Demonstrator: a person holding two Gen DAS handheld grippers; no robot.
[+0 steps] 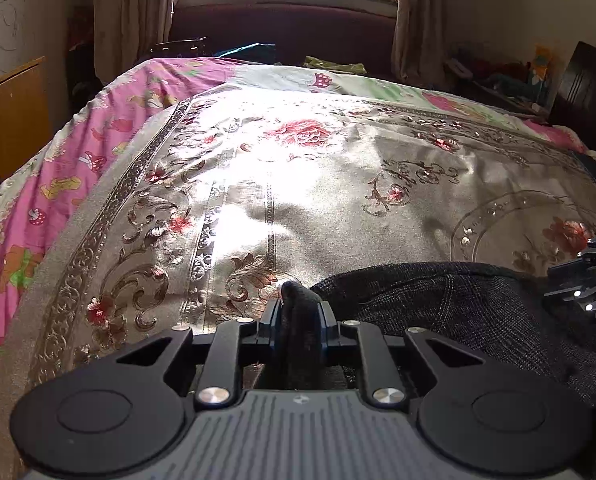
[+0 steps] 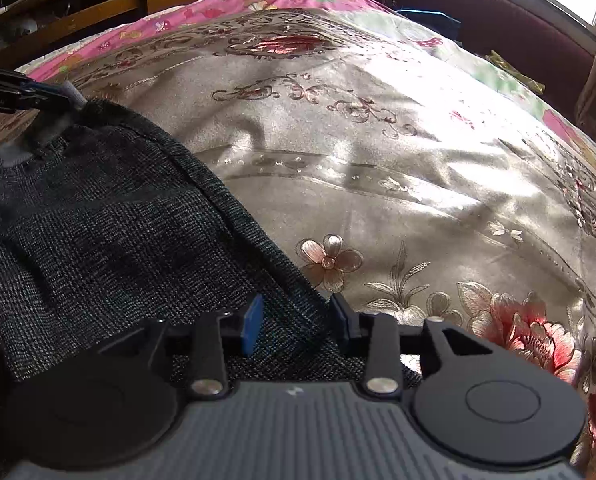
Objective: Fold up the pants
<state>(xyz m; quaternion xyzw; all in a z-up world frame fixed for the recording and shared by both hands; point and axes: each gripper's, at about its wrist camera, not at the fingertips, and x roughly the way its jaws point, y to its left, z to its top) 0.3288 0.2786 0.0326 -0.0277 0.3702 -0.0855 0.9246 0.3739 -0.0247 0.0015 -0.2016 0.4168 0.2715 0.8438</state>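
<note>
The left gripper [image 1: 300, 316] is clenched on a bunched corner of the dark pants [image 1: 450, 312]: a thick roll of cloth fills the gap and both pads press on it. In the right wrist view this same gripper [image 2: 64, 100] pinches the far corner of the cloth, apparently by the waistband.

The right gripper [image 2: 294, 324] stands released. Its blue pads sit either side of the pants' [image 2: 98, 232] near edge, with cloth under and between them but a clear gap on each side, so it grasps nothing yet.

The pants lie on the bedspread [image 1: 298, 184] near its close edge, running as a band from the left gripper to the right one; that line is the edge to be lifted. The rest of the cloth falls out of view below both cameras. From the right jaws the seam runs up and left, straight toward the other gripper.

The coming move likely turns on the right jaws closing on that seam, so that both corners can be carried together. Ahead, the bedspread is bare and wide, with ample room to lay the pants down; the pink quilt [image 1: 58, 168] marks the left drop-off.
</note>
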